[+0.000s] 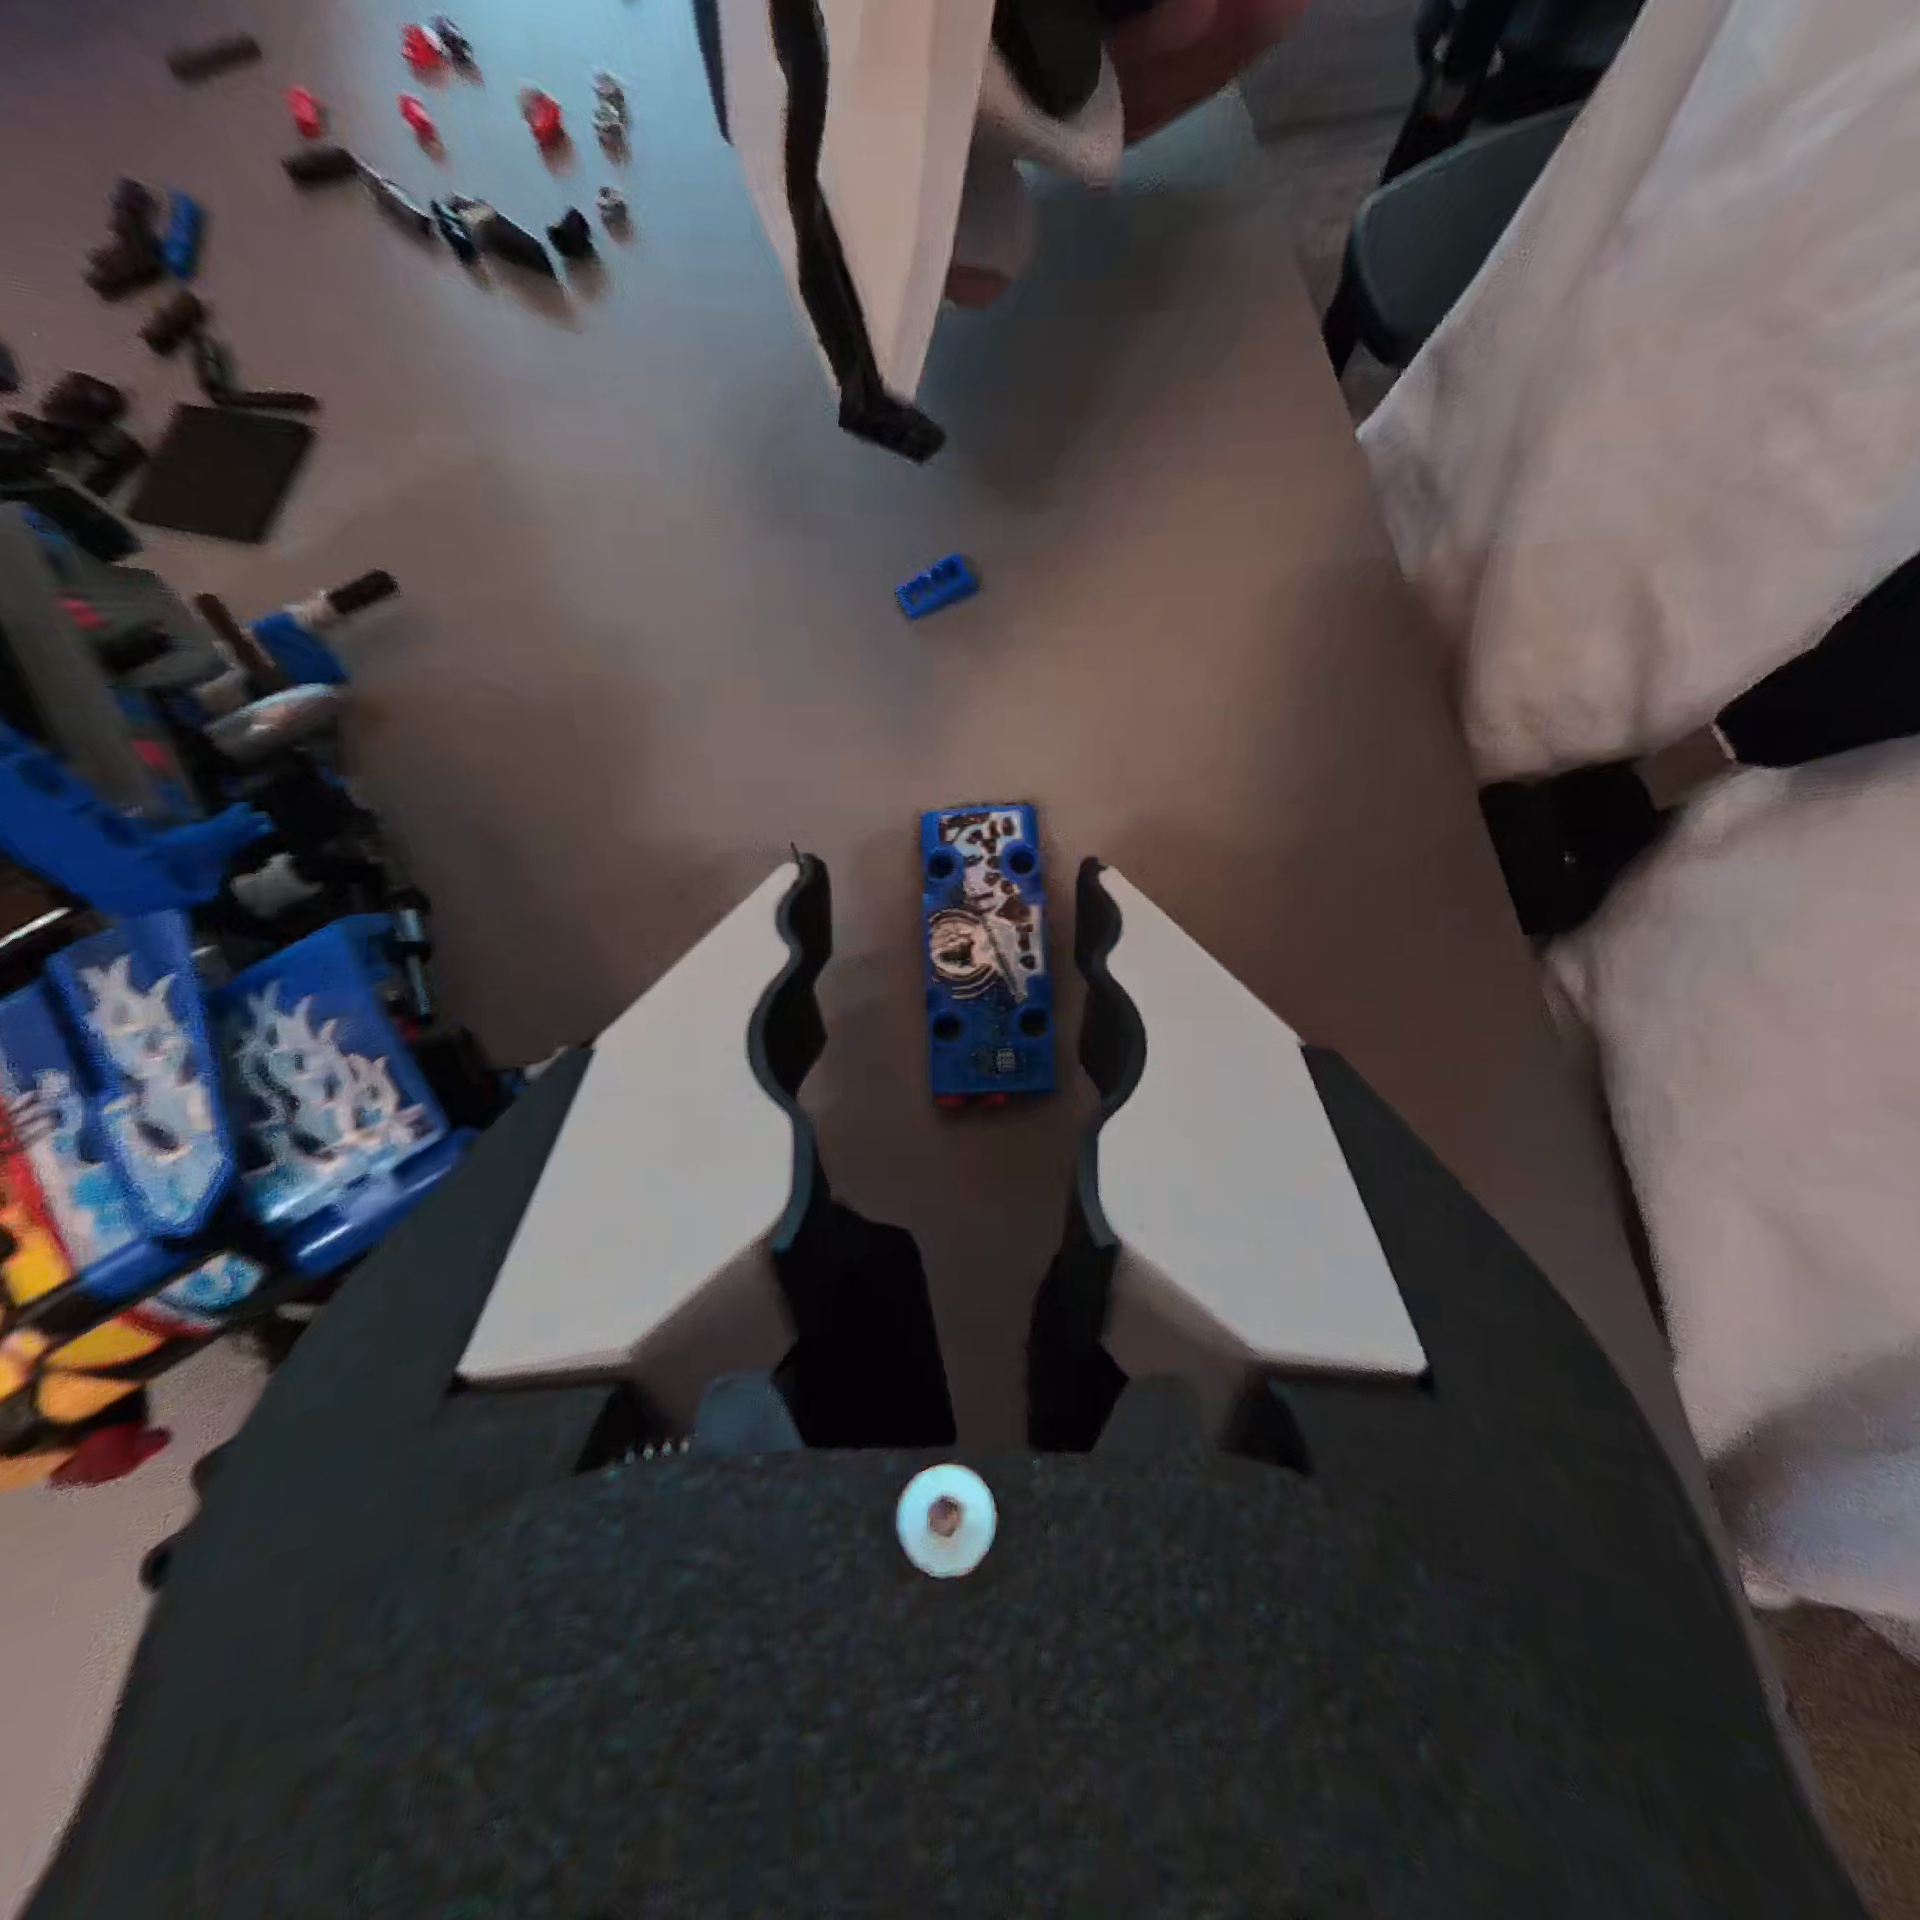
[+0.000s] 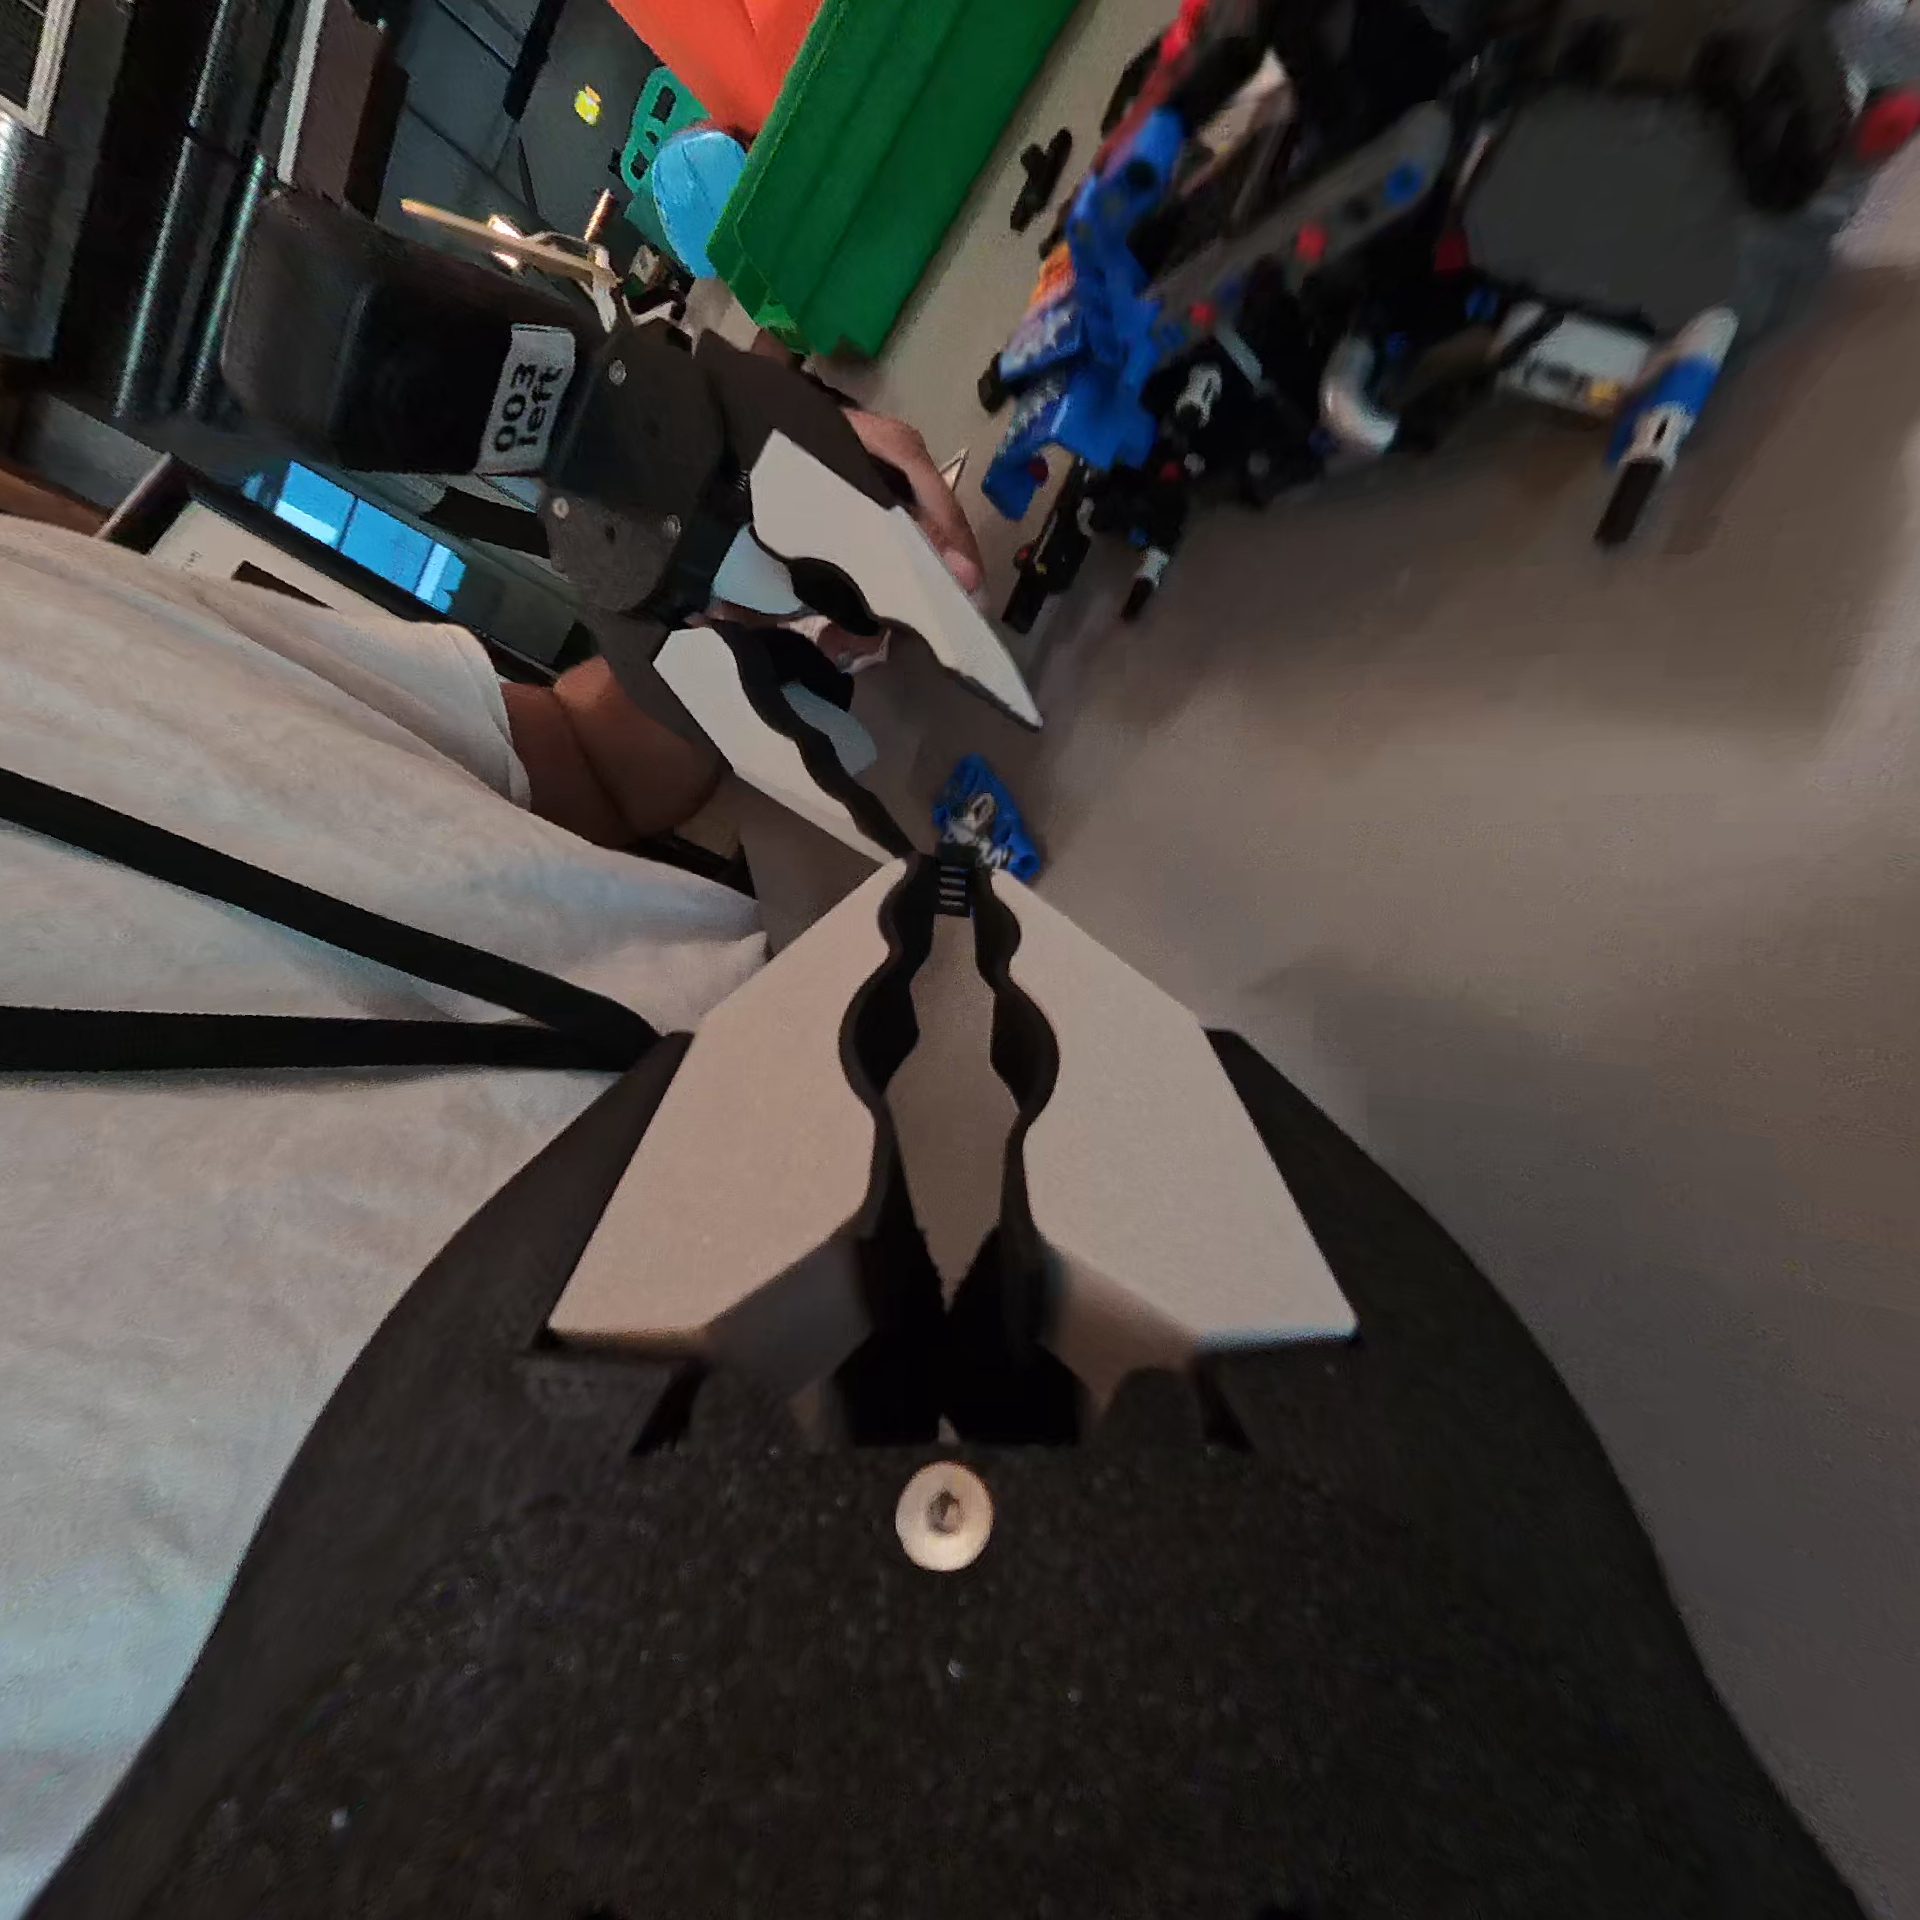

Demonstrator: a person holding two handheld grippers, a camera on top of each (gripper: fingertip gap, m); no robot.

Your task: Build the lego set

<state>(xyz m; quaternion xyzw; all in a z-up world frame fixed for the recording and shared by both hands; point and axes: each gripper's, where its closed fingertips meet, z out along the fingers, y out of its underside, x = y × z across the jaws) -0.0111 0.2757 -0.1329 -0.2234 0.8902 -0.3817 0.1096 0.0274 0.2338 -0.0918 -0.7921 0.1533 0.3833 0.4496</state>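
The printed blue plate [image 1: 988,951], a flat oblong with round holes and a pale pattern on its face, lies on the smooth beige table [image 1: 644,582], lengthwise between the spread fingers of the left gripper [image 1: 951,883], which touch nothing. A small blue studded brick [image 1: 937,586] sits apart at 12 o'clock from it. At 9 o'clock stands the half-built blue and black model [image 1: 218,1018], glossy with white flame prints; loose red and black pieces [image 1: 416,156] scatter toward 11 o'clock. The right gripper [image 2: 954,888], white wedges with wavy black rubber edges, pinches a small black ribbed piece [image 2: 954,891] at its tips, above the table.
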